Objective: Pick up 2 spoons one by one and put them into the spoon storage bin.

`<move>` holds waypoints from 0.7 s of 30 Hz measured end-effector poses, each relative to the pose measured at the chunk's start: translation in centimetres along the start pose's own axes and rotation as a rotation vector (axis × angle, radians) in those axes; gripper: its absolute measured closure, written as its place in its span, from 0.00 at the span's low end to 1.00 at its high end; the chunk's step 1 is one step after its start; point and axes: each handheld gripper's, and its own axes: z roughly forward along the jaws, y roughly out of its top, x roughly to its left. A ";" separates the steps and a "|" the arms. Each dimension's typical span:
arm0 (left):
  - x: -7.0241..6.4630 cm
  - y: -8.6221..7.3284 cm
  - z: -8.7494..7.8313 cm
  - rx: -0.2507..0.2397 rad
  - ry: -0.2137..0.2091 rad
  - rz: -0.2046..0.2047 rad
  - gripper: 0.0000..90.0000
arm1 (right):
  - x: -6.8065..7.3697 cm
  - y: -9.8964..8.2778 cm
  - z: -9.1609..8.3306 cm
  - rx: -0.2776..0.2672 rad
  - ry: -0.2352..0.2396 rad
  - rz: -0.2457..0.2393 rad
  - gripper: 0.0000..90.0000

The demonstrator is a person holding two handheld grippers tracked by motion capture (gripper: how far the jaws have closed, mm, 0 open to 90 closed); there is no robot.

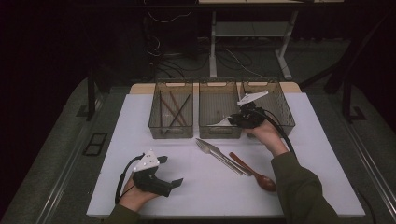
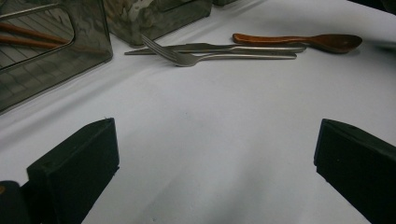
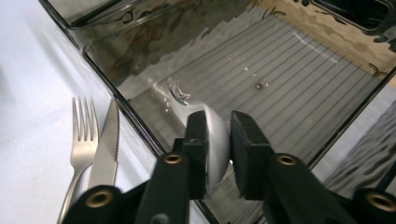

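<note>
i see a dim room: grey carpet floor [image 1: 56, 140], a white-legged desk frame [image 1: 247, 32] behind the table [image 1: 327, 154], loose cables [image 1: 163, 51] on the floor.

left hand-held gripper [image 1: 169, 171]: low at the near side, jaws wide apart, nothing between | right hand-held gripper [image 1: 232, 120]: arm stretched forward, jaws narrowly parted

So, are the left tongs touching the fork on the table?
Apart. The left gripper view shows the left tongs open, with a stretch of bare white table between them and the fork.
</note>
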 end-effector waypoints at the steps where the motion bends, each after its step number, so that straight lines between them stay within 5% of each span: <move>1: 0.0 0.0 0.0 0.001 0.000 0.001 0.00 | 0.0 0.0 -0.1 -0.008 0.006 0.008 0.82; 13: 0.0 0.0 0.0 0.003 0.001 -0.001 0.00 | -0.3 -0.6 -3.2 -0.084 0.066 0.079 0.67; 21: 0.0 0.0 -0.1 0.002 0.001 0.003 0.00 | 0.4 -2.9 -5.1 -0.040 0.076 0.083 0.57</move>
